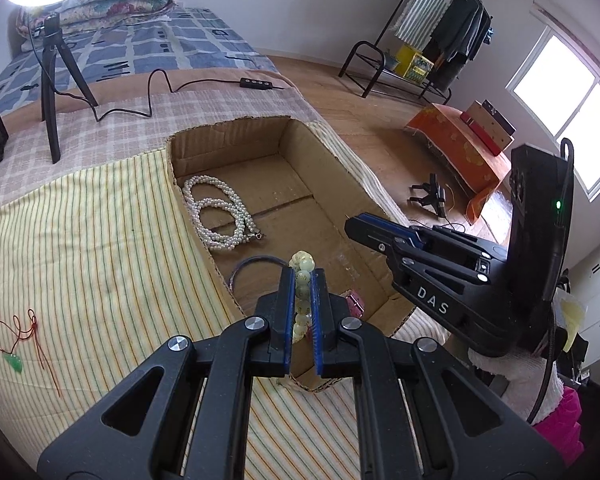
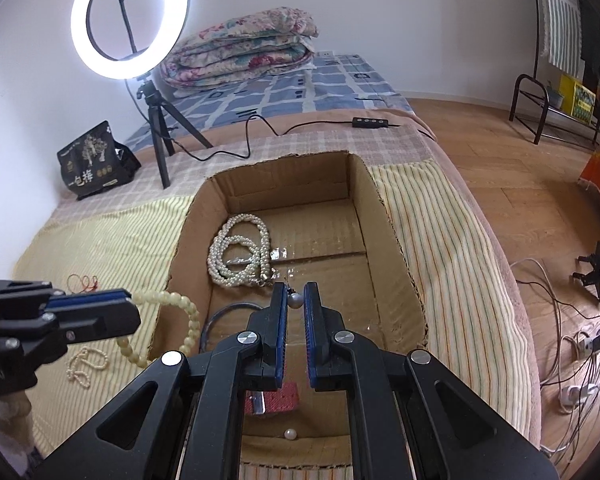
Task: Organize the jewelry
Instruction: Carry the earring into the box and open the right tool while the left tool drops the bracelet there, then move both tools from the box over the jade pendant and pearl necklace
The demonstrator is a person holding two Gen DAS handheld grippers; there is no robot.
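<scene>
One open cardboard box (image 2: 384,216) is being shown on a bed covered with a yellow striped cloth (image 1: 80,240). Two hand-held grippers are being held over it. The left gripper (image 1: 303,280) is being kept narrow, its two blue-padded fingers clamped on one pale green bead bracelet (image 1: 302,284); in the right wrist view that bracelet (image 2: 180,320) is being seen hanging in a loop over the box's left wall. The right gripper (image 2: 295,300) is also being kept narrow, pinching one small grey pearl earring (image 2: 294,300) above the box floor.

Inside the box, five things are being counted: one coiled white pearl necklace (image 2: 240,252) lying near the left wall, one dark thin bangle (image 1: 252,266) near the front left, one pink glittery clip (image 2: 274,398) toward the near end, and one loose white pearl (image 2: 290,435) beside the near wall.

Outside the box, on the cloth, two pieces are being left: one red cord with a green pendant (image 1: 14,362) and one small white pearl bracelet (image 2: 86,366). One lit ring light (image 2: 130,20) on a tripod is standing behind the box.
</scene>
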